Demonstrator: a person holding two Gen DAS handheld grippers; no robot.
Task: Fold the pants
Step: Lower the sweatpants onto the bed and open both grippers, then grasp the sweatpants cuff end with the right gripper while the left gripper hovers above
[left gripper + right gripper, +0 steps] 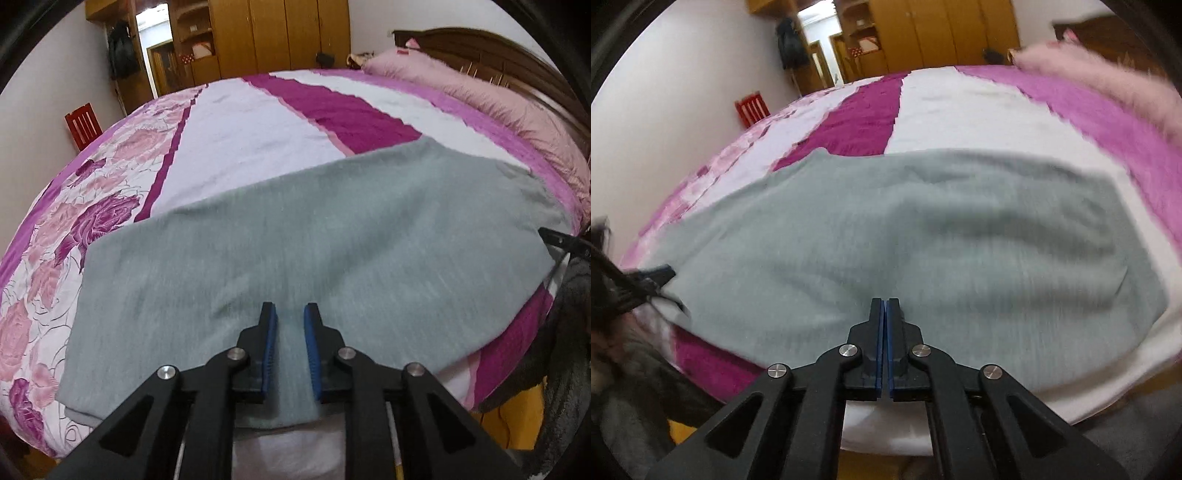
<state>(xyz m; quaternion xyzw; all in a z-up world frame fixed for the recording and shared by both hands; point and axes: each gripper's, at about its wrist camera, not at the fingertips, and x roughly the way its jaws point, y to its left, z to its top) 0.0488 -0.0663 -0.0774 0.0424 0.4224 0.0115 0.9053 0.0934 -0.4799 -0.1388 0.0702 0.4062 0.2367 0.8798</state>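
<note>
Left to right. A red slatted wooden chair stands at the far left, beyond the bed with its pink-and-magenta floral and striped bedspread. Across the near edge of that bedspread lie the grey knit pants, spread as a long flat band, the near hem hanging slightly over the mattress edge. The left gripper, black with blue pads, sits over the near hem with its jaws parted and cloth visible in the gap; no pinch is made. Further right, the right gripper has its pads pressed together above the pants; whether any fabric lies between them cannot be told. A fluffy pink pillow rests against the dark wooden headboard at far right.

Risk: a grasp at only one layer would, in my judgement, drag the top ply and skew the fold; the overhanging hem may slip floorward.

Motion blur obscures seams, waistband and leg ends in the right view.
</note>
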